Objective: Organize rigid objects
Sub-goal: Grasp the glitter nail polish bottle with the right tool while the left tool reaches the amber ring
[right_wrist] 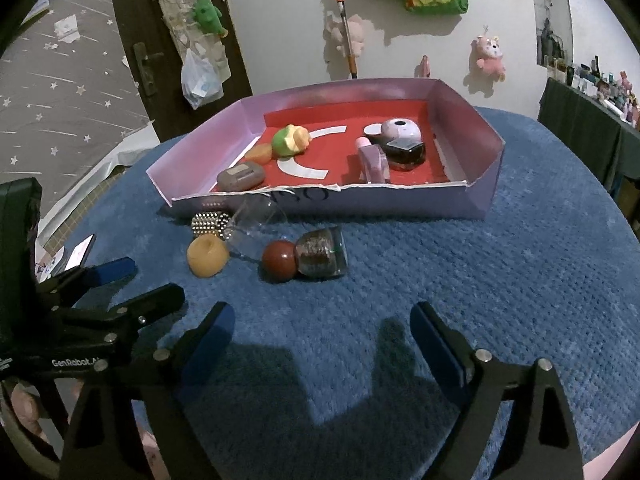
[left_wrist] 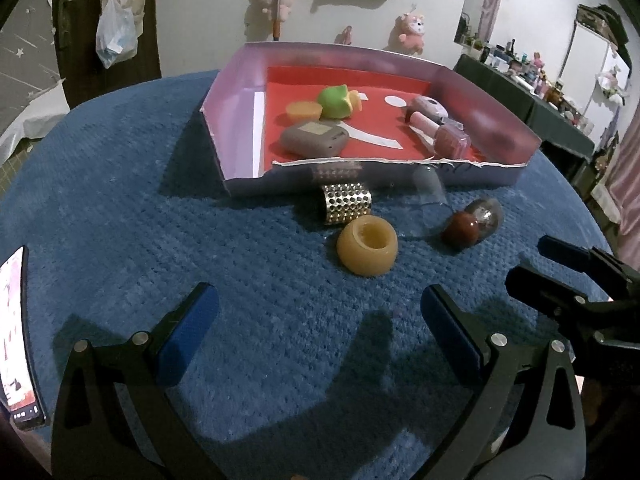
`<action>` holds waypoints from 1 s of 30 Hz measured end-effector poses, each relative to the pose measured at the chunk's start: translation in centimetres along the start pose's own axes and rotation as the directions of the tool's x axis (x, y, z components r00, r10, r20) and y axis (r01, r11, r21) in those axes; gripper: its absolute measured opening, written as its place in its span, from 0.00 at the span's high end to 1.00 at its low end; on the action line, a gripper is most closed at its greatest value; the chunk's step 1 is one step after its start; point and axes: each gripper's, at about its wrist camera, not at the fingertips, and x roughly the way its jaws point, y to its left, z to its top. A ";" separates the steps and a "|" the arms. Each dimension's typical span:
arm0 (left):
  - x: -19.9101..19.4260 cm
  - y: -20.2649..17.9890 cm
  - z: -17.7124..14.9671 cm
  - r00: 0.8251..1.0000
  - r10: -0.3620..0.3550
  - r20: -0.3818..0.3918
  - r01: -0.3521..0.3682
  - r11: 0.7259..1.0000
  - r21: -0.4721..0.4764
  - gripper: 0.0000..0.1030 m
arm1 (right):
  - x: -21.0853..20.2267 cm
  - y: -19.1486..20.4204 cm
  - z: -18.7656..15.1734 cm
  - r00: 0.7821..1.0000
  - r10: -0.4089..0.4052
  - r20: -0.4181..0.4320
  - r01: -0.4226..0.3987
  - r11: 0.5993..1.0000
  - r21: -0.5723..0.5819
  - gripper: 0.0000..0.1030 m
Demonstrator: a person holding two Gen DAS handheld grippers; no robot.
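On the blue cloth, just before the pink box (left_wrist: 240, 96) (right_wrist: 480, 196), lie a yellow hollow ring (left_wrist: 367, 246) (right_wrist: 207, 257), a studded silver cuff (left_wrist: 347, 202) (right_wrist: 209, 224), a clear glass cup on its side (left_wrist: 428, 204) (right_wrist: 256, 228) and a dark bottle with a round red cap (left_wrist: 472, 222) (right_wrist: 304, 260). My left gripper (left_wrist: 320, 328) stands open a short way in front of the ring, with nothing between its fingers. My right gripper (right_wrist: 322, 340) is open too, its blue pads apart just short of the red-capped bottle.
The box holds a grey case (left_wrist: 312, 138), a green toy (left_wrist: 335, 101), an orange cup, nail polish bottles (left_wrist: 444, 132) and a pink gadget (right_wrist: 400, 132). A lit phone (left_wrist: 16, 340) lies at the cloth's left edge. Each gripper shows in the other's view, close alongside.
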 end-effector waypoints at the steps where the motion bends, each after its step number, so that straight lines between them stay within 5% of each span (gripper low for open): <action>1: 0.1 -0.1 0.1 1.000 -0.003 -0.002 0.003 1.000 0.002 0.00 | 0.1 0.0 0.2 1.000 0.002 -0.001 -0.002 1.000 0.000 0.12; 20: 1.3 -0.2 1.3 1.000 -0.009 0.009 0.008 0.999 0.049 0.13 | 3.6 0.6 3.6 0.996 0.049 -0.075 -0.052 0.998 -0.042 0.28; 30: 1.8 -0.2 1.3 1.000 -0.010 -0.001 0.010 0.997 0.082 0.13 | 4.8 1.1 3.1 0.996 -0.027 -0.084 0.019 0.994 -0.104 0.32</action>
